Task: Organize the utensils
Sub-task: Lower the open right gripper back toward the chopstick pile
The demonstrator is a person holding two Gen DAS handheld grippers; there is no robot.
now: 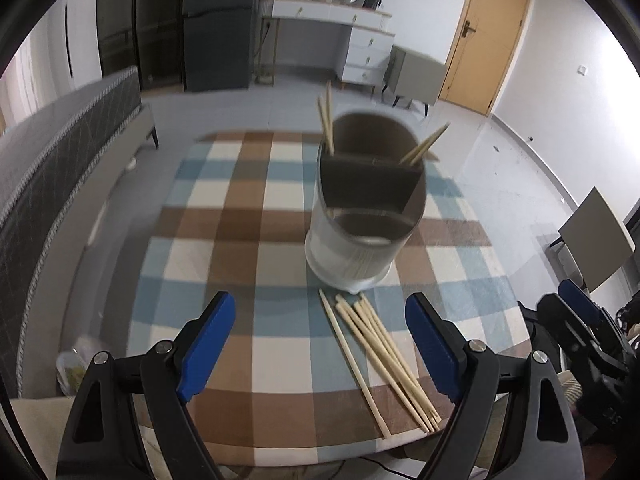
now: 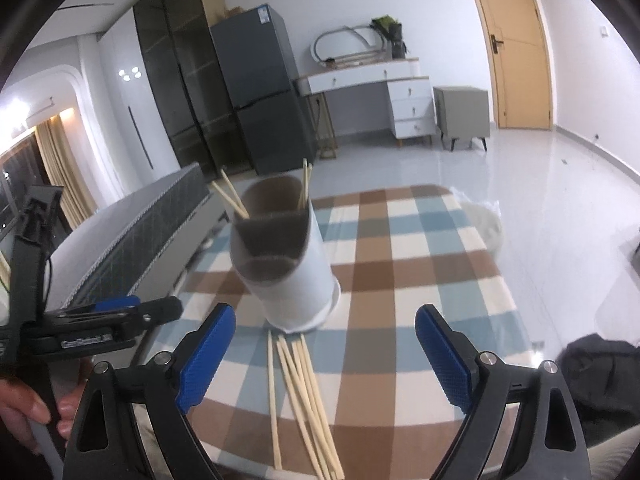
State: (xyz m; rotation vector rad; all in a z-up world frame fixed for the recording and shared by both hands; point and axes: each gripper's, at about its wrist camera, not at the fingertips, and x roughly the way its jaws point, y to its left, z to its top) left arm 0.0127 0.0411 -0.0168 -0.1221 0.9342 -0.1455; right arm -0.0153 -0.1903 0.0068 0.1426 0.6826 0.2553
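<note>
both grippers (image 1: 320, 344) (image 2: 325, 354) wide apart, holding nothing.

Your left gripper (image 1: 320, 340) has its jaws spread wide, blue pads facing each other with nothing between them. Your right gripper (image 2: 324, 350) is just as wide apart and empty. From the right wrist view, the left tool sits off to the left, your left hand (image 2: 28, 408) wrapped around its black handle, fingertips (image 2: 66, 426) curled on the grip.

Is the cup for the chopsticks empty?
No. The holder has four chopsticks standing in its back section; the front sections look empty.
</note>
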